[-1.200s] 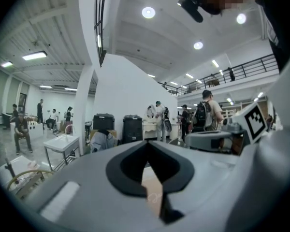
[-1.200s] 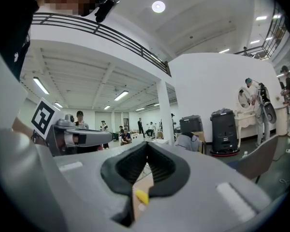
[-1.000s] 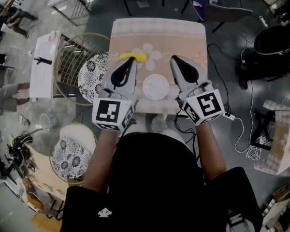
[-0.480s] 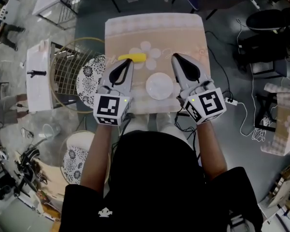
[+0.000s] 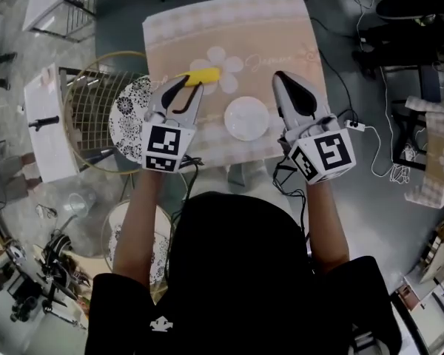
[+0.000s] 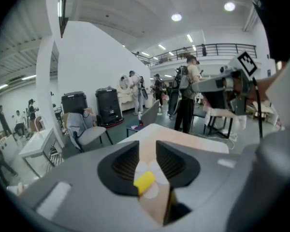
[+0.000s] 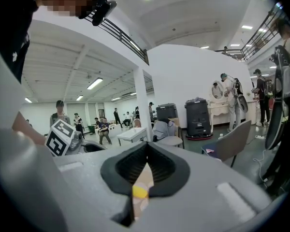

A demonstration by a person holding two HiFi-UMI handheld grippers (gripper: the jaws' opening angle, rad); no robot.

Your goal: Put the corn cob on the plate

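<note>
A yellow corn cob (image 5: pixel 201 76) lies on the flowered tablecloth, up and left of a white plate (image 5: pixel 246 117). My left gripper (image 5: pixel 181 84) hovers with its tips at the cob's near left end. Its jaws have just been opening and stand slightly apart with nothing between them. In the left gripper view the corn cob (image 6: pixel 145 182) shows low in the gap of the left gripper (image 6: pixel 147 147). My right gripper (image 5: pixel 283 78) hangs right of the plate, shut and empty. Below the closed tips of the right gripper (image 7: pixel 146 148), the corn cob (image 7: pixel 139 192) shows as a small yellow spot.
The small table (image 5: pixel 281 28) stands on a grey floor. A round wire frame with a patterned plate (image 5: pixel 126 109) stands against its left side, next to a white cabinet (image 5: pixel 43 124). Cables and a power strip (image 5: pixel 355 126) lie on the right. People and chairs are farther off.
Both grippers have moved forward and down toward the table. The left one has closed in on the cob and its jaws have parted slightly. The right stays shut.
</note>
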